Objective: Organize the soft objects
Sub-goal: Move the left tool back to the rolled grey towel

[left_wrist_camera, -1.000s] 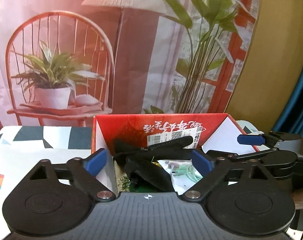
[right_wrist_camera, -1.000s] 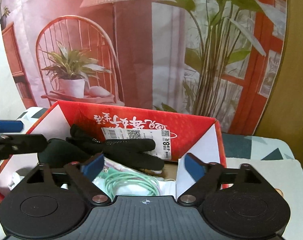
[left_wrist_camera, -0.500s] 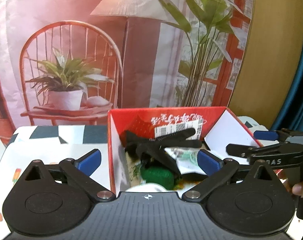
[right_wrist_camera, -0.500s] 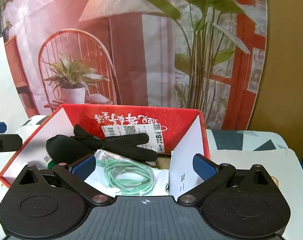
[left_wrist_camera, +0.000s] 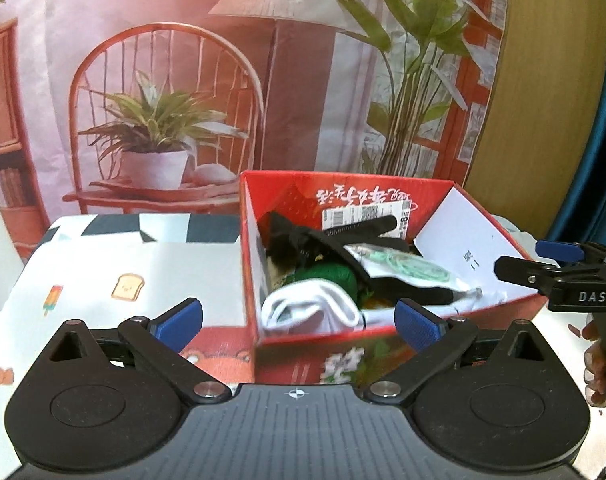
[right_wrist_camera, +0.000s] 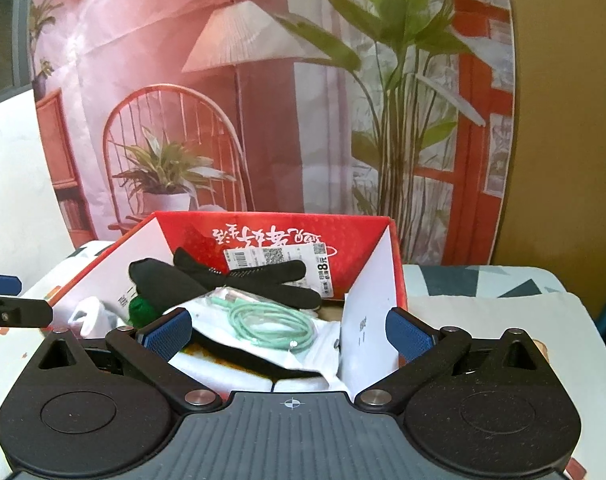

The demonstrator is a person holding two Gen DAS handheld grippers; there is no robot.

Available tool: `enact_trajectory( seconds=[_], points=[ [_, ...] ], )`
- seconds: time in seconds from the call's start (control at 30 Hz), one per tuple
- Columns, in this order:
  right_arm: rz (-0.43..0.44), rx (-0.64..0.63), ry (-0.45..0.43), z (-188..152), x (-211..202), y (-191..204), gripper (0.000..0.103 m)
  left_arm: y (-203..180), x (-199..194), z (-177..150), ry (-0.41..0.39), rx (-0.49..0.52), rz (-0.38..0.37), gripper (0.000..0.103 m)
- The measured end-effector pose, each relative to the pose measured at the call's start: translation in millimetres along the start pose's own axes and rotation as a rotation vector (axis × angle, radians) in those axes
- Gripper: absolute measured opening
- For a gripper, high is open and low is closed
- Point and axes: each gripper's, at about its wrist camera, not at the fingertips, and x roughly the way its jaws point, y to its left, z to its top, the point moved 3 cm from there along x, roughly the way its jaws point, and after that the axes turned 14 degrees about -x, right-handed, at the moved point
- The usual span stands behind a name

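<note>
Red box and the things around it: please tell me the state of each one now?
red box: open, no lid, full
black gloves: lying on top of the pile
mint cable: coiled, inside a clear bag
white cloth: folded, in the near corner
left tongs: open, empty
right tongs: open, empty

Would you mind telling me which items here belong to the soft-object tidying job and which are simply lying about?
Part of the job:
- red box
- black gloves
- white folded cloth
- green yarn ball
- left gripper and right gripper, both open and empty

Just lying about:
- bagged mint-green cable
- printed tablecloth
- printed backdrop
</note>
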Motion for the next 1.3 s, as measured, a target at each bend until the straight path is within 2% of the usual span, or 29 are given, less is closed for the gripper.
enact_trajectory(
  seconds=[0.53,0.73,1.0,1.3],
  points=[
    [0.046,-0.074,-0.068,-52.2,-51.3,31.7,0.103,25.5,-24.8,-52.6,0.008,-0.077,0.039,0.103],
    [0.059,-0.091,-0.01,-78.5,-48.4,40.5,0.103,29.2,-18.2,-72.4,0.054,-0.081,0.034,0.103],
    [0.018,-0.033,0.069,-104.4,-29.4,29.7,0.103,36.0,0.5,-80.3,0.086,-0.1,0.037,0.102],
    [-0.001,0.058,0.127,-122.0,3.5,22.1,0.102,46.7,28.4,-77.8,0.08,-0.133,0.046,0.093]
  ],
)
